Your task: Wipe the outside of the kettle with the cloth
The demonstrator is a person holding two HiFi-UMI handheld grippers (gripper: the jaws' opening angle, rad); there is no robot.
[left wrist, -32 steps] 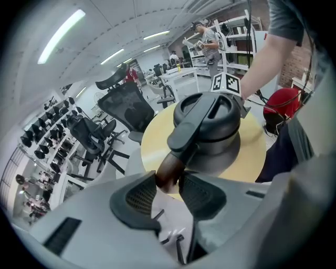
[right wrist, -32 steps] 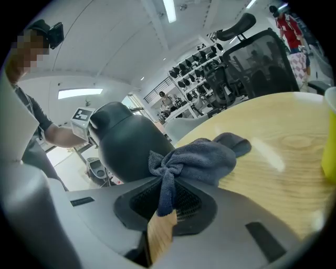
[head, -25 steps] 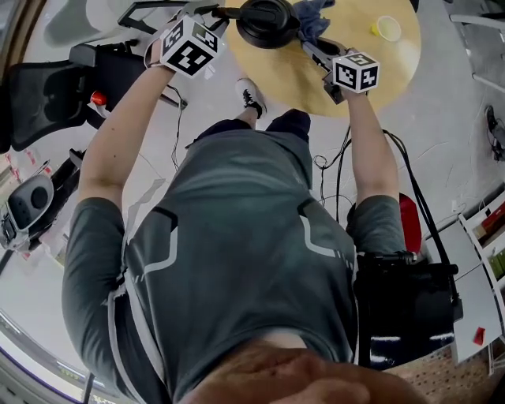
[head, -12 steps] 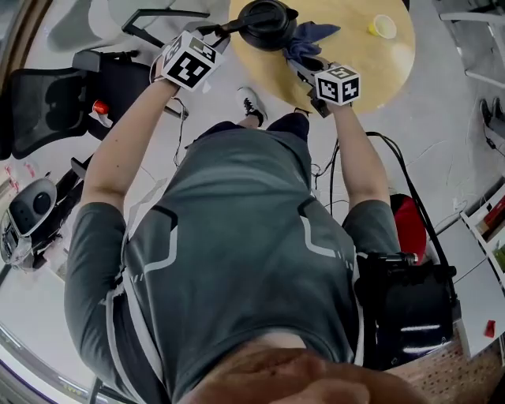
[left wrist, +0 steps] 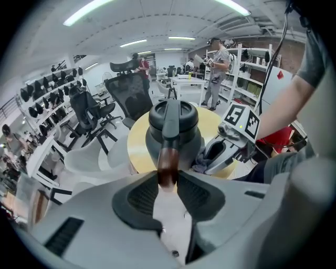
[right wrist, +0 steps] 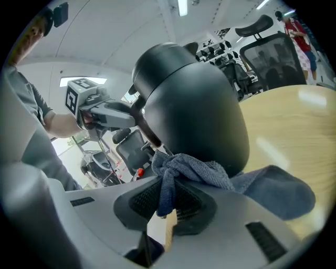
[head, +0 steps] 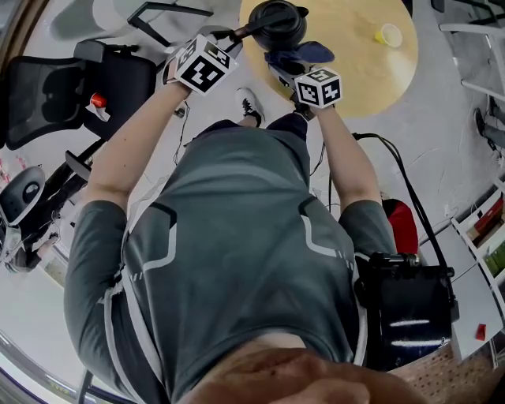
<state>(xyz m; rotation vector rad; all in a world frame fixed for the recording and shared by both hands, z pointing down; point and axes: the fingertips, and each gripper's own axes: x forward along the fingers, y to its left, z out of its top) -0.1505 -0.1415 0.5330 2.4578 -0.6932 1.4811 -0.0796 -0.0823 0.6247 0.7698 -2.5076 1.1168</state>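
Note:
A black kettle [head: 278, 22] stands at the near edge of a round wooden table [head: 359, 75]. Its brown-tipped handle [left wrist: 168, 152] lies between the pads of my left gripper [left wrist: 168, 181], whose jaws have just been closing and now press on it. In the head view the left gripper [head: 237, 35] reaches in from the left. My right gripper [right wrist: 168, 205] is shut on a blue-grey cloth [right wrist: 194, 171] bunched against the kettle's lower side [right wrist: 194, 110]. From above, the cloth [head: 304, 55] lies just near-right of the kettle, ahead of the right gripper [head: 278, 69].
A small yellow cup [head: 387, 34] sits on the table's far right. Black office chairs [head: 63, 87] stand to the left of the table. A black bag [head: 406, 316] lies on the floor at the right, and the person's shoe [head: 251, 96] is under the table's edge.
The right gripper has slid left along the kettle's near side, dragging the cloth with it. The left gripper has stayed at the handle.

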